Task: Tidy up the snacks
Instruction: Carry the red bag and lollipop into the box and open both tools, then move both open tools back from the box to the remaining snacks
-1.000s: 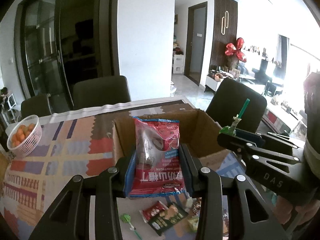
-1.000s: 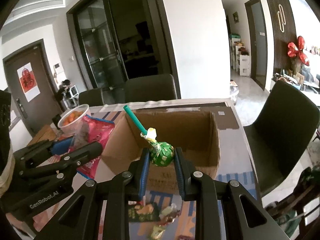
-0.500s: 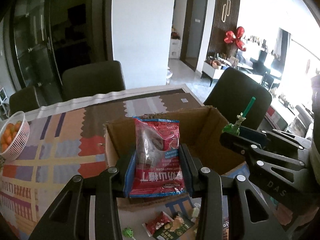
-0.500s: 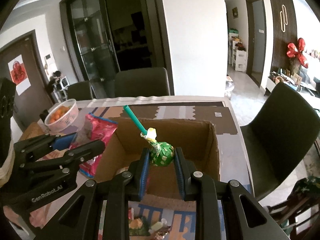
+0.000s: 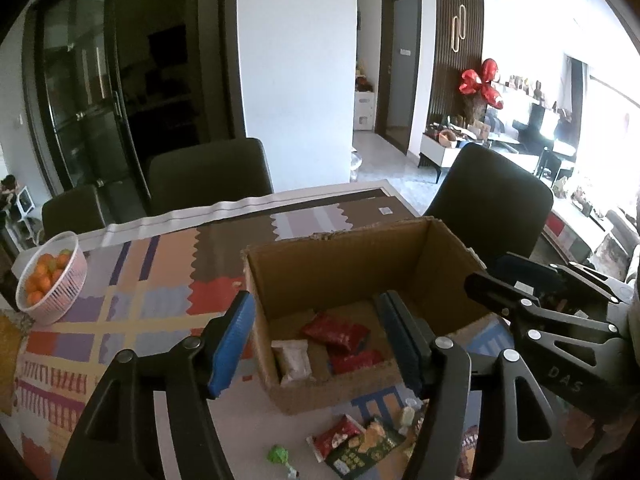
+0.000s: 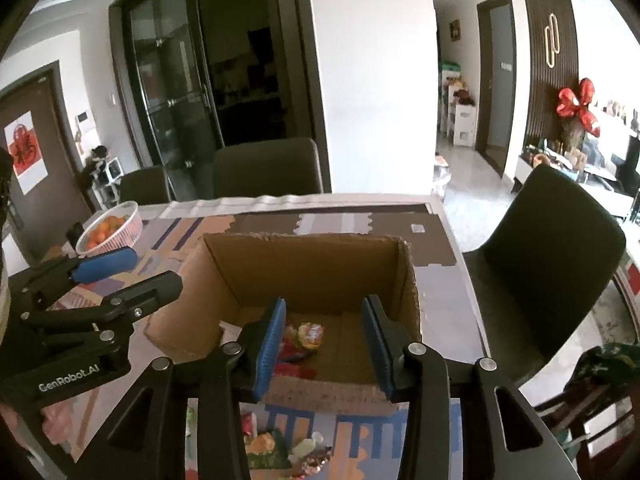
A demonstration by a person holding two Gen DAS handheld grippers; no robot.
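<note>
Over the cardboard box (image 5: 360, 280), both grippers (image 5: 316, 344) (image 6: 324, 344) opening empty; at 6 o'clock, light crinkly snack packets (image 5: 352, 444), best pinched flat by an edge.

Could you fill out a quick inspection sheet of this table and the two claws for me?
Surface: patchwork tablecloth, covers the table.
Job's things: cardboard box open, red snack packets inside; loose snacks and green lollipop in front of it.
Clutter: basket of oranges.
Claws: left claw and right claw opening over the box, nothing between jaws.
Cables: nothing seen.
Surroundings: dark chairs, glass doors.
</note>
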